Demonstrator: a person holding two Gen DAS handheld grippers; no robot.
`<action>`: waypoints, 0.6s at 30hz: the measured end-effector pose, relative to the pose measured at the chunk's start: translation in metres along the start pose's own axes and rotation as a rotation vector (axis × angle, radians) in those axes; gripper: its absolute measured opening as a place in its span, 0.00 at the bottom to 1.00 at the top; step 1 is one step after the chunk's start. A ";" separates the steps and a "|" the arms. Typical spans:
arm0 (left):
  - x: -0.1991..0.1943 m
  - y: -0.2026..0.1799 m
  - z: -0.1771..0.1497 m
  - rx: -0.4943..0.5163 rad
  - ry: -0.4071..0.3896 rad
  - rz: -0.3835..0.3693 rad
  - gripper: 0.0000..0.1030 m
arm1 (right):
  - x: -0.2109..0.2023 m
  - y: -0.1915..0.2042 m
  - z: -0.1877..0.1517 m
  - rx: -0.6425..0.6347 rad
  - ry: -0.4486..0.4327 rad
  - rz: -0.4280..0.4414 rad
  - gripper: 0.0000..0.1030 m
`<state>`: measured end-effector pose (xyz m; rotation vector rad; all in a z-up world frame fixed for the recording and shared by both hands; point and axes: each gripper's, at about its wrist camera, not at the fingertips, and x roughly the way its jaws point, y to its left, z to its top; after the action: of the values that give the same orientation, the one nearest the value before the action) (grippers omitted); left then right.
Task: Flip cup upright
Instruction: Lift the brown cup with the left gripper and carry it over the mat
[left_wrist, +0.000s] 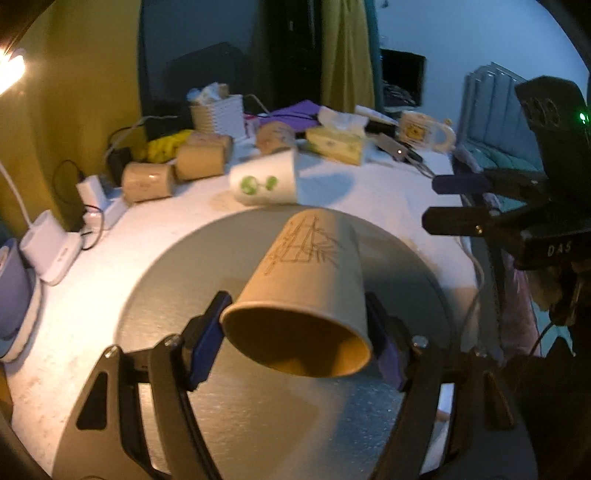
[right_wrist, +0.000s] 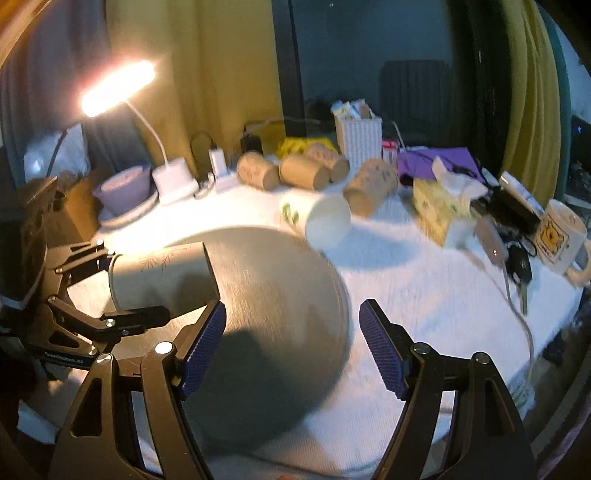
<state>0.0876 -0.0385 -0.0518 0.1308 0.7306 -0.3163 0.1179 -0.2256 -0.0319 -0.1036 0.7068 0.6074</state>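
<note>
Your left gripper (left_wrist: 295, 332) is clamped on the brown paper cup (left_wrist: 306, 280) near its rim, a blue pad pressed to each side; the cup sits low in the centre of the left wrist view, tilted, its open mouth facing the camera and its closed base pointing away toward the top of the frame. It hangs over the round grey mat (left_wrist: 229, 406), which fills the lower middle of that view. In the right wrist view the same cup (right_wrist: 162, 280) shows at the left edge, lying nearly sideways in those fingers. Your right gripper (right_wrist: 293, 347) holds nothing, its blue pads spread wide apart over the grey mat (right_wrist: 280, 295) in the lower centre; in the left wrist view it (left_wrist: 430, 201) shows at the right edge. Just past the mat's far rim a white paper cup (left_wrist: 264, 182) with green print lies on its side on the white table cover (left_wrist: 388, 192). Further up, several brown cups (left_wrist: 147, 182) lie tipped over in a row, beside a white woven basket (left_wrist: 218, 116), a yellow tissue box (left_wrist: 338, 142) and a printed mug (left_wrist: 424, 131). At the upper left of the right wrist view a desk lamp (right_wrist: 118, 88) glares.
</note>
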 end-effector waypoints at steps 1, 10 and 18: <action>0.003 -0.001 -0.002 0.001 0.008 -0.004 0.71 | 0.001 0.000 -0.002 -0.006 0.009 -0.005 0.76; 0.016 0.015 -0.011 -0.065 0.036 -0.052 0.73 | 0.018 0.015 -0.003 -0.067 0.061 0.041 0.76; -0.007 0.022 -0.017 -0.110 -0.023 -0.113 0.96 | 0.025 0.038 0.005 -0.267 0.074 0.109 0.76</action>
<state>0.0786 -0.0125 -0.0593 -0.0182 0.7323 -0.3843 0.1149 -0.1805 -0.0401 -0.3380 0.7035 0.8037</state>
